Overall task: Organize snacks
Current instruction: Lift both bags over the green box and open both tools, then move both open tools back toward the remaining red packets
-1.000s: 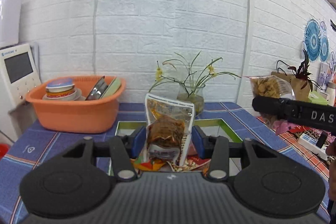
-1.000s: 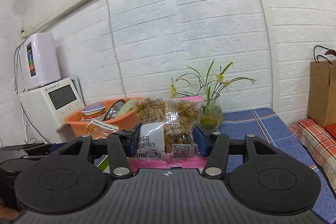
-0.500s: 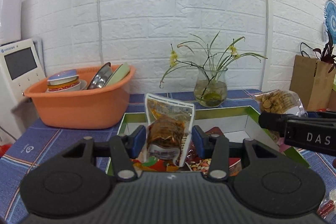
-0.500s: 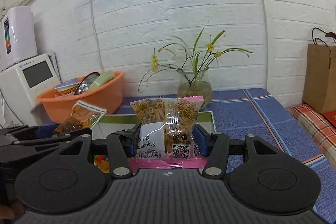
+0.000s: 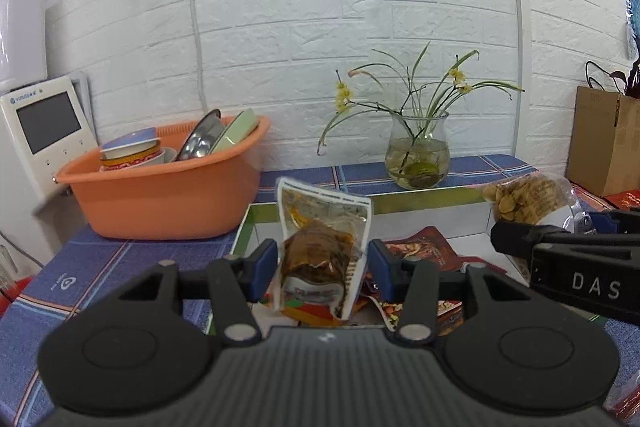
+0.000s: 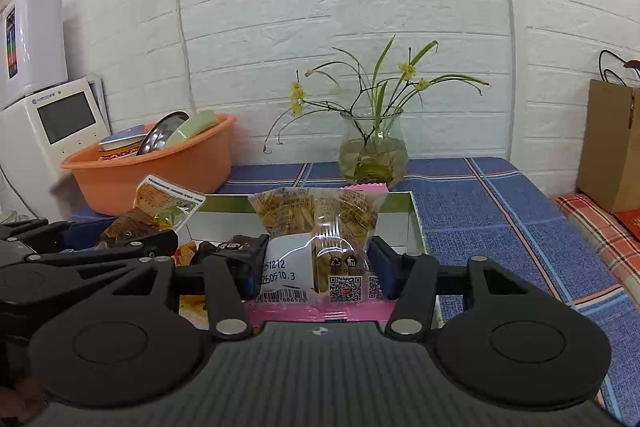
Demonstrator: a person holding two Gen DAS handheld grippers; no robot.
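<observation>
White brick backs our blue checked tablecloth [image 6: 500,211]. Our left gripper [image 5: 322,269] is opening around an upright brown pouch [image 5: 320,259], its pads barely off it, directly over the green-rimmed box [image 5: 420,201] of loose snack packets. Our right gripper [image 6: 316,267] clamps a clear biscuit bag [image 6: 316,227] upright above the same box, nearer its right wall. Each drop looks straight down.

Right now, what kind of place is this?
Probably a home kitchen or dining corner: an orange basin of bowls and plates, a glass vase of flowers on a blue plaid tablecloth, and a countertop water dispenser by the brick-pattern wall.
</observation>
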